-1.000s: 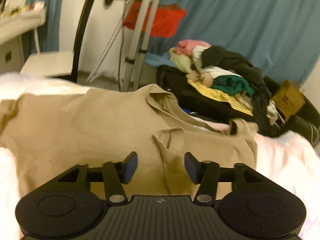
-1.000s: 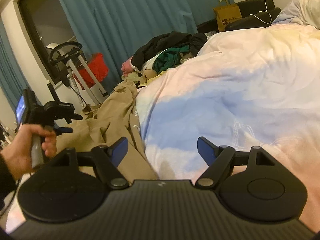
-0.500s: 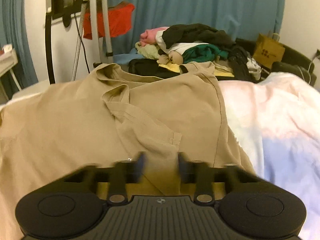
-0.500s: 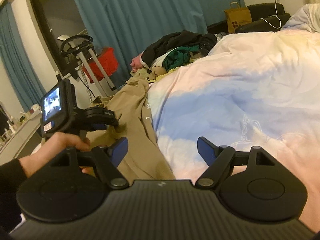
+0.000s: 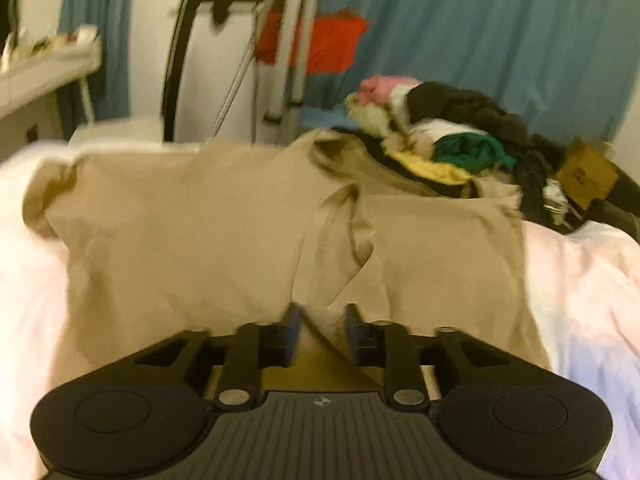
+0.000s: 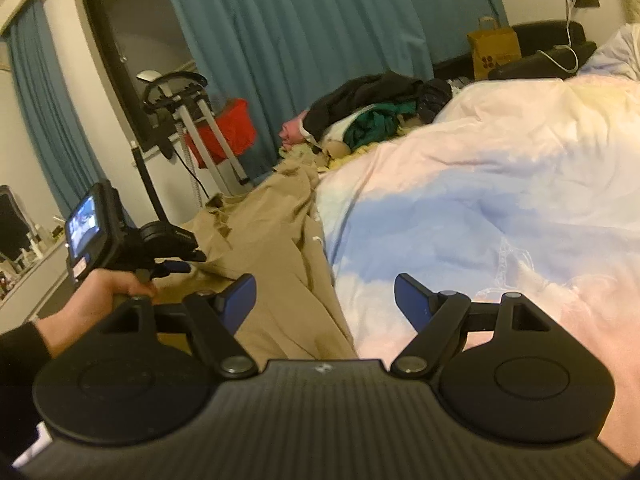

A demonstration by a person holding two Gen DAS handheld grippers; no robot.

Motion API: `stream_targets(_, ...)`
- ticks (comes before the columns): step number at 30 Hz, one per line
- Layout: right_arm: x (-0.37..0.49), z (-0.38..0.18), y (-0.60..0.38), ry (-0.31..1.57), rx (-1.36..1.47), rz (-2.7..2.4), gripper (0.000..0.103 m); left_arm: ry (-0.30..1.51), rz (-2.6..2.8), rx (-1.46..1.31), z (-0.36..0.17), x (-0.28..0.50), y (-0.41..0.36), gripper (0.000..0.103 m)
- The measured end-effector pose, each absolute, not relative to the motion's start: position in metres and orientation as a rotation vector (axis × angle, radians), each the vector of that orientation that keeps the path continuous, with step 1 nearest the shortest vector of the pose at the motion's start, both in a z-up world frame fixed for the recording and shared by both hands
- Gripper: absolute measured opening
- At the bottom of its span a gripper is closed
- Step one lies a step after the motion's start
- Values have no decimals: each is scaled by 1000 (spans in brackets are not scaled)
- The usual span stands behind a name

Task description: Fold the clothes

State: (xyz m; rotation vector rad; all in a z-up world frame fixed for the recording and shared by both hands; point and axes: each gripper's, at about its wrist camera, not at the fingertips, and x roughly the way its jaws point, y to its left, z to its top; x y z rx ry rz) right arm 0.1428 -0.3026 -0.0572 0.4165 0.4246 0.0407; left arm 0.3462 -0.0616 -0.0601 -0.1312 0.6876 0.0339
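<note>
Basically, the crumpled tan cotton shirt (image 5: 224, 236) lay spread on the pale pink-and-blue duvet (image 6: 500, 200), its folded-over flap between the blue pads of the left gripper (image 5: 320, 326), whose jaws were opening and not pressing the cloth. Likely risk: released flap slumped or creased, spoiling the fold. Right gripper (image 6: 325, 298) hung wide open and empty over the shirt's edge, so nothing pinned the fabric from sliding.
</note>
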Motion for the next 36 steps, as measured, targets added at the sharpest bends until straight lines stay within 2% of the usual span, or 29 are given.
stream_targets(2,138,-54,-301,407,411,49,78,659,-6,-88,-46,324,-65,57)
stream_targets(6,126,-48,-295,402,375,57,78,607,-71,-51,-16,255,-66,74)
stream_targets(11,104,-38,-288,398,351,81,78,551,-127,-66,8,161,-63,84)
stream_targets(15,84,-27,-279,379,312,89,78,594,-160,-83,0,99,-51,86)
stream_targets(21,54,-30,-284,395,326,90,77,647,-141,-91,-14,58,-31,87)
stream_targets(25,37,-40,-329,418,519,-15,77,635,-147,-142,-9,54,-16,89)
stream_targets(31,17,-80,-402,427,1041,-236,79,631,-161,-197,-8,51,-6,90)
stream_targets(36,31,-92,-389,532,1017,-285,79,653,-155,-222,-13,56,-4,90)
